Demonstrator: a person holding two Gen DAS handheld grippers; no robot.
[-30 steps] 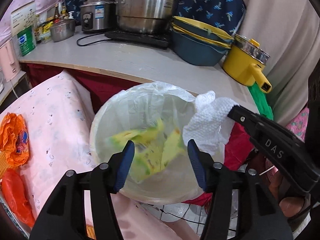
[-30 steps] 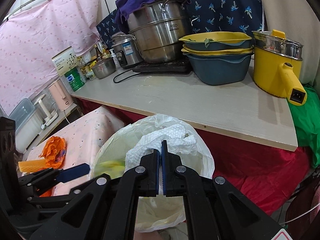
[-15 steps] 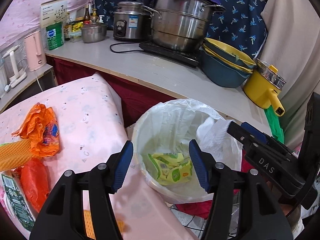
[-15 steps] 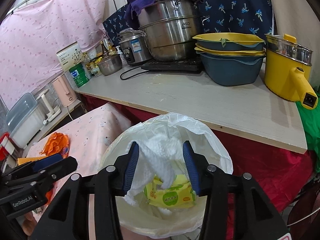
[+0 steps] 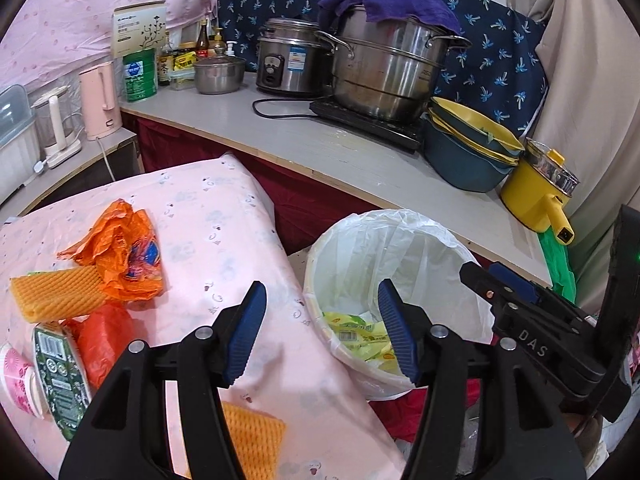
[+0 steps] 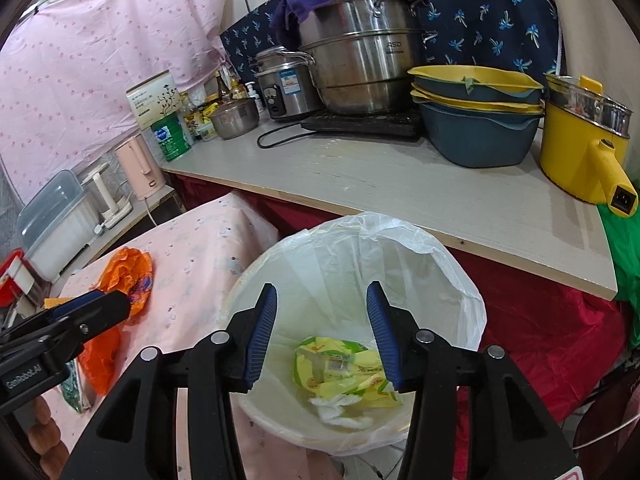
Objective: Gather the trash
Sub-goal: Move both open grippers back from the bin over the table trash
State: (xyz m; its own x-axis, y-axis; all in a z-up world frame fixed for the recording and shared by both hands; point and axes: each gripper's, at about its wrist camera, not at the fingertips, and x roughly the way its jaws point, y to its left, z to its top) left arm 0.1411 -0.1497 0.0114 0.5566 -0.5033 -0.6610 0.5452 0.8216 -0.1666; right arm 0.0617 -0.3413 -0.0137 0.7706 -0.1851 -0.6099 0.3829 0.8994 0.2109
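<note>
White plastic-lined round bin point(image 6: 400, 264) sits low centre in the right wrist view, its rim just beside the pink cloth-covered table point(image 5: 208, 216) edge. Inside lie yellow-green wrappers point(image 6: 344, 372) and a white paper towel wad point(image 6: 340, 414), below the right gripper point(image 6: 322, 336), jaws apart and empty. Only the left wrist view shows the crumpled orange plastic bag point(image 5: 120, 248) at left, clear of the left gripper point(image 5: 322, 332), also spread wide, empty.

A pale table point(image 6: 400, 184) ran along the back, skirted below in dark red cloth point(image 6: 540, 320). Behind it hung a navy cloth with a blue palm print point(image 6: 480, 12), with pink dotted fabric point(image 6: 80, 80) covering the wall to the left and a beige curtain point(image 5: 580, 60) on the right. The light was even and soft.
</note>
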